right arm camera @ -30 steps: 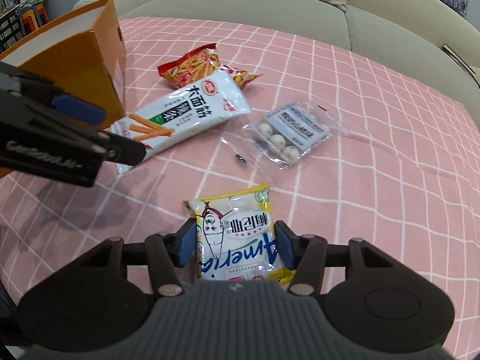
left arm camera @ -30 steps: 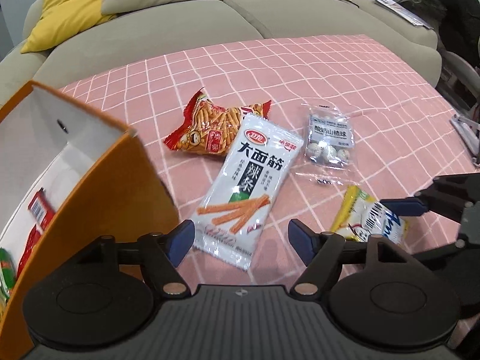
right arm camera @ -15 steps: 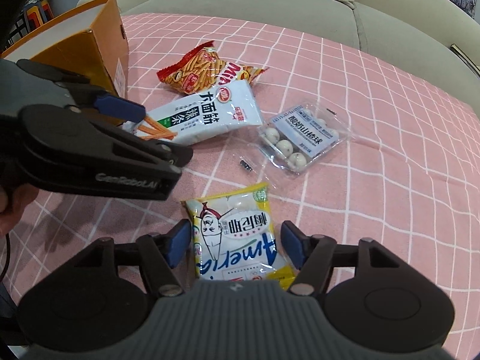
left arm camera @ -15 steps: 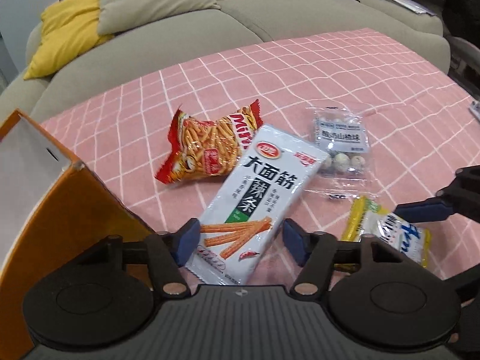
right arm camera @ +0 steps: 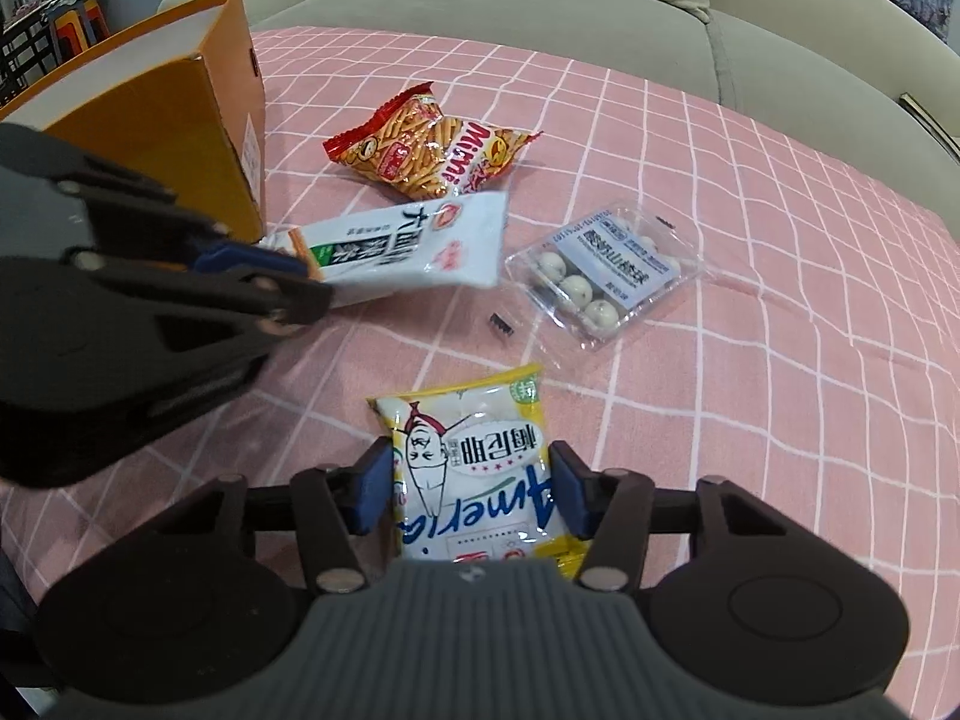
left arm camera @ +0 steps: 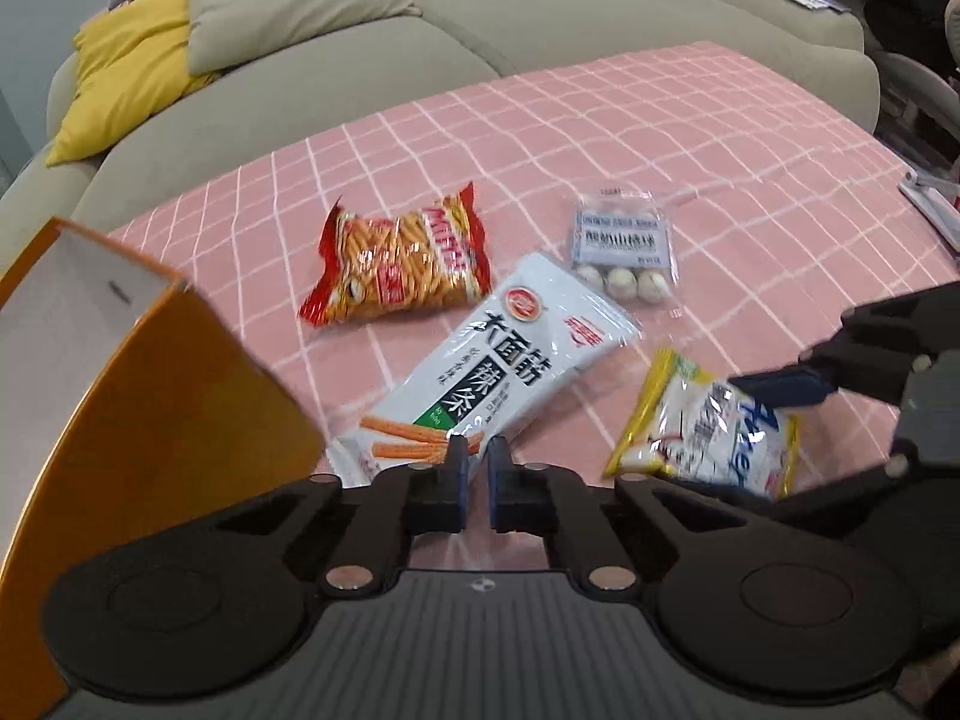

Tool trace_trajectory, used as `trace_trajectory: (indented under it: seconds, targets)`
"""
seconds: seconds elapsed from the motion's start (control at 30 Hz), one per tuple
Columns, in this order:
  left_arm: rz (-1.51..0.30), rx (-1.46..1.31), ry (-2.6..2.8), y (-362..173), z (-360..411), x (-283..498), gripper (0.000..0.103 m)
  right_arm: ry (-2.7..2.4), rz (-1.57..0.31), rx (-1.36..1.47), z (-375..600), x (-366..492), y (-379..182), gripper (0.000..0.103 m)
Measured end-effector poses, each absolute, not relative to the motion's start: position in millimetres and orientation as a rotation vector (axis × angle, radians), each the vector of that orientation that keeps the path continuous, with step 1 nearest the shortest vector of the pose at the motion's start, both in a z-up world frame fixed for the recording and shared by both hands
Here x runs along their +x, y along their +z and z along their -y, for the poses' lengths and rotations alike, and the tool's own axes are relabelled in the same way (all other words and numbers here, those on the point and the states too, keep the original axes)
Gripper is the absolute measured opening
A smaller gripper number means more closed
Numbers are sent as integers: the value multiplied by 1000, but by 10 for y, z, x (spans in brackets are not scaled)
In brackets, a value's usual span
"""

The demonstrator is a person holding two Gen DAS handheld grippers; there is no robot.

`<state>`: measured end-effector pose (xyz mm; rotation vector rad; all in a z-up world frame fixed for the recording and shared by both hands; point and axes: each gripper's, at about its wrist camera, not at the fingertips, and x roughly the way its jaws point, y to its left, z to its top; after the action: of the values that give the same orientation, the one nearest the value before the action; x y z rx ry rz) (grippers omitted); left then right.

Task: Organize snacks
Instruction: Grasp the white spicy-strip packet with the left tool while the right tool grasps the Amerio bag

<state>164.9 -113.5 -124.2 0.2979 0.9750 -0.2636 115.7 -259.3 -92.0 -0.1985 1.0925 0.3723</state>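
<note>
since a second ago the left gripper (left arm camera: 474, 468) has snapped shut, pinching the near end of the white pack (left arm camera: 498, 372) beside the orange box (left arm camera: 150, 408). the right gripper (right arm camera: 471, 489) has just been closing; its pads touch both sides of the yellow pack (right arm camera: 474, 456) on the pink cloth (right arm camera: 750, 192).

We see 2 grippers, both pitched steeply down toward the surface. The left gripper (left arm camera: 474, 459) has just closed: its blue fingers (left arm camera: 457, 468) sit nearly together, pinching the near edge of the white packet (left arm camera: 510, 360). The right gripper (right arm camera: 468, 483) has its fingers (right arm camera: 372, 483) pressing the sides of the yellow packet (right arm camera: 474, 456), after closing in slightly.
</note>
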Motion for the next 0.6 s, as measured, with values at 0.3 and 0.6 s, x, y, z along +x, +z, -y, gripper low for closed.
trace_trajectory:
  seconds: [0.3,0.6]
  targets:
    - [-1131,225,-244,-1165,995,1267,0,393,-1098,-169,2583,838,-823,51]
    - [-1223,124,-267,-1205,918,1049,3,413,-1104,-210,2439,639,-807,51]
